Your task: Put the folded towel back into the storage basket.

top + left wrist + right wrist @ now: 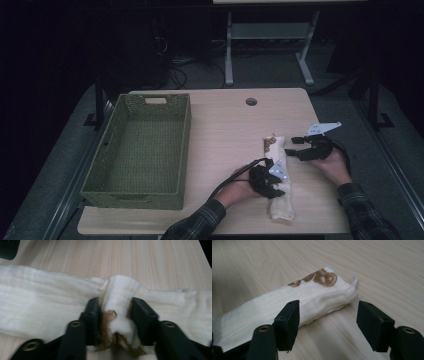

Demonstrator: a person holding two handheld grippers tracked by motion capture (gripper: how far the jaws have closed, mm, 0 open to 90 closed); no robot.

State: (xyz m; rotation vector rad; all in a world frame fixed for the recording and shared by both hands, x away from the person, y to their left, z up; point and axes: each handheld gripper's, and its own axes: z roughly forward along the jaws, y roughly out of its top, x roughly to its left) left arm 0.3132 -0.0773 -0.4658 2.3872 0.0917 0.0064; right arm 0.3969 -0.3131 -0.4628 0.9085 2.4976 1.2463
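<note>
A: Cloth (117,293) bunched between the pads of the left gripper (114,315) — a soft ridge pinched up, cream with a brown patch. It lies folded long near the table's (225,125) front right corner.

B: And the right gripper (328,322)?

A: Jaws apart, nothing between the pads, hovering at the cloth's far end. I'd bite that end low, through every layer, then lift both ends level.

B: Texture?

A: Limp, gauzy weave; it'll sag. The green woven basket (100,165) sits along the left edge.
</note>
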